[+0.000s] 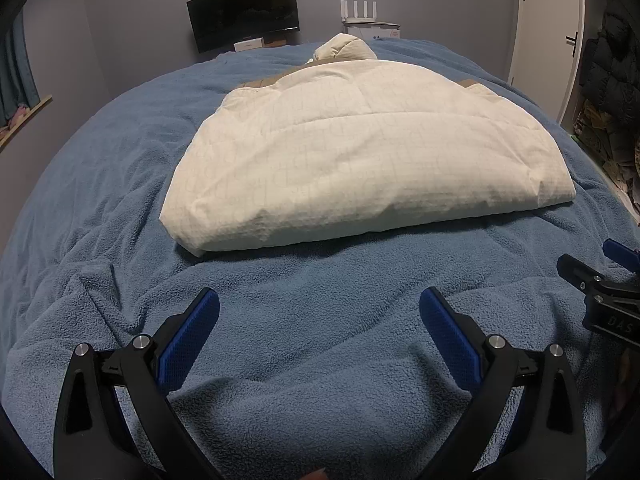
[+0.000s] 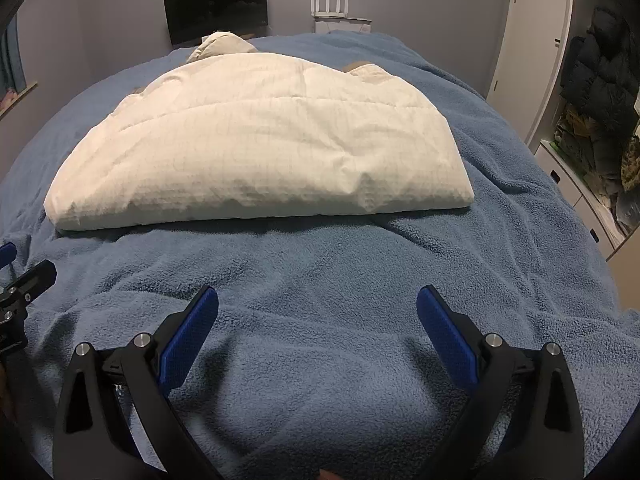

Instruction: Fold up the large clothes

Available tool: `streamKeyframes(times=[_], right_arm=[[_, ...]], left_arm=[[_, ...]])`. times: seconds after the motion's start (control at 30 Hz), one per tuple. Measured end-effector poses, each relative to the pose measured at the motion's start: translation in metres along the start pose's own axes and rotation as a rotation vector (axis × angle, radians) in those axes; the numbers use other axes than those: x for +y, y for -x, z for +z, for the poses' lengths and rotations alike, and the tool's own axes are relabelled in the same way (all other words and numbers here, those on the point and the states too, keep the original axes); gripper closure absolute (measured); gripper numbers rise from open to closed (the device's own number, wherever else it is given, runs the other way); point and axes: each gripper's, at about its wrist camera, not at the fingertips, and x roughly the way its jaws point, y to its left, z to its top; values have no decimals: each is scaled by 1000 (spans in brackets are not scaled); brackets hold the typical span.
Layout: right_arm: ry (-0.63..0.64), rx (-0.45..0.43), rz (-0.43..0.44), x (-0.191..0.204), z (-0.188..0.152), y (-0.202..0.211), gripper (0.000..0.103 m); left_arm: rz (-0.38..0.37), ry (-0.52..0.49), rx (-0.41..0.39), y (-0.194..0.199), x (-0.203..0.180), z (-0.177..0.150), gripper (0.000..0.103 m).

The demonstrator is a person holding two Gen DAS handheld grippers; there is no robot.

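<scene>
A bed covered by a rumpled blue fleece blanket [image 1: 304, 280] fills both views, and on it lies a cream padded garment [image 1: 360, 160] printed with a faint grid, folded into a thick bundle with a straight fold line facing the cameras and a rounded outline behind. It sits in the middle of the blanket, toward the far edge, with a puffed part, perhaps a hood or collar, bunched at its far side and a strip of tan lining showing along the back. Behind the bed stands a grey wall with a dark monitor [image 1: 244, 12], a white router [image 1: 358, 12] with four upright antennas on a box, and a row of wall sockets above. A white door [image 1: 548, 28] is at the right, beside shelves stacked with dark clothing; a blue curtain hangs at the far left. The left gripper [image 1: 319, 310] has its blue-padded fingers spread wide, holding nothing, poised low over the near part of the blanket, well short of the garment. The right gripper [image 2: 318, 308] is likewise spread wide and empty over the near blanket. They sit side by side, both aimed level toward the garment's fold.
</scene>
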Motion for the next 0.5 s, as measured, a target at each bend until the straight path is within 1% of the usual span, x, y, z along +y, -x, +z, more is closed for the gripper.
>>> streamKeyframes(times=[0.5], right_arm=[[3, 4, -1, -1, 0, -1, 8]], left_arm=[[1, 1, 1, 0, -2, 0, 7]])
